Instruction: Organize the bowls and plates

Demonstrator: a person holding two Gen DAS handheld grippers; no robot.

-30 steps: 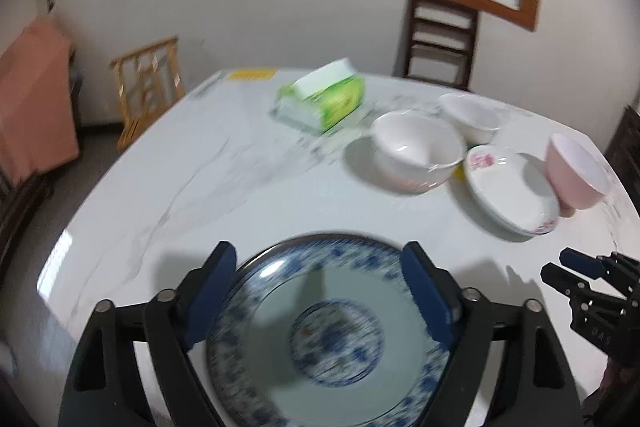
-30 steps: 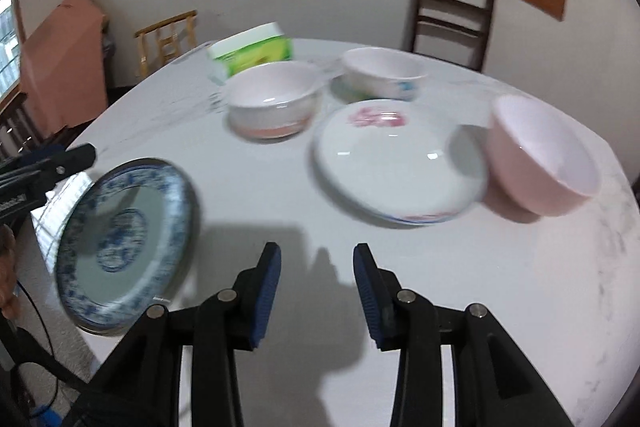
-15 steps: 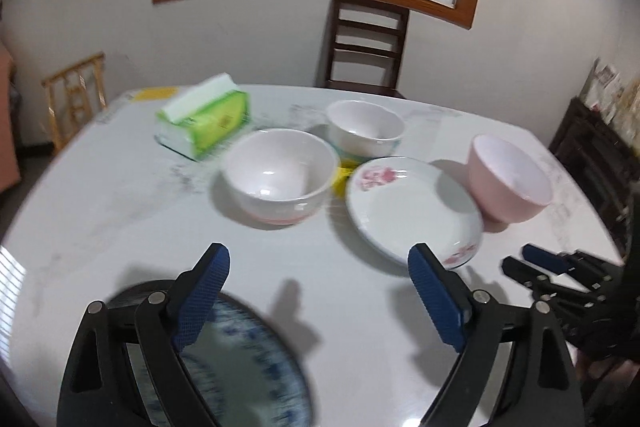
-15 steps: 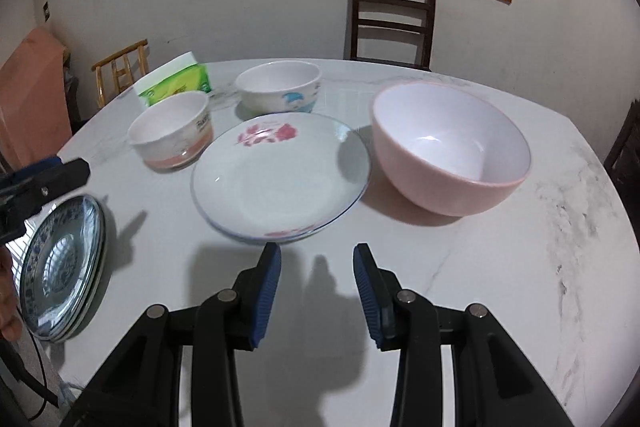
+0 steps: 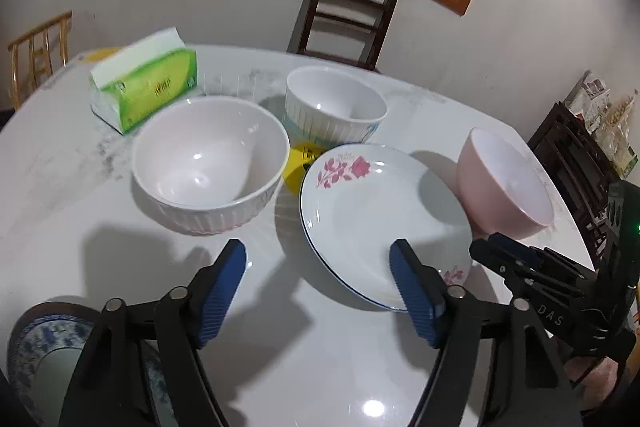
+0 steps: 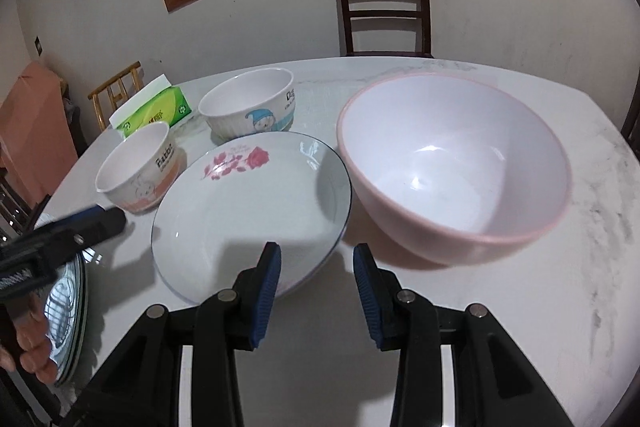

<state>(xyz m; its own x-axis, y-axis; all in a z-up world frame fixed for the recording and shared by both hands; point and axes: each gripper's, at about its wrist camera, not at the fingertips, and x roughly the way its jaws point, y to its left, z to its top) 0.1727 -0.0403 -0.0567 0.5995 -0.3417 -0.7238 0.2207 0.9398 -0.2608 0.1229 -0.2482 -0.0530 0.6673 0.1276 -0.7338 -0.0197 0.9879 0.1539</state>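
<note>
A white plate with pink roses point(image 5: 372, 211) point(image 6: 248, 203) lies mid-table. A pink bowl point(image 5: 504, 183) point(image 6: 452, 163) stands to its right. A white bowl with orange print point(image 5: 208, 159) point(image 6: 140, 163) stands to its left, and a white bowl with a blue cartoon point(image 5: 336, 103) point(image 6: 252, 103) stands behind it. A blue-patterned plate point(image 5: 44, 347) point(image 6: 68, 311) lies at the near left edge. My left gripper point(image 5: 318, 259) is open and empty, its right finger over the rose plate's near rim. My right gripper point(image 6: 316, 259) is open and empty, just before the gap between rose plate and pink bowl.
A green tissue pack point(image 5: 144, 83) point(image 6: 152, 111) lies at the back left of the white marble table point(image 5: 60, 187). A yellow disc point(image 5: 298, 163) lies between the bowls. A dark wooden chair point(image 6: 384, 7) stands behind the table.
My left gripper has left the blue-patterned plate on the table and swung right toward the rose plate. My right gripper has moved forward, closer to the rose plate and pink bowl.
</note>
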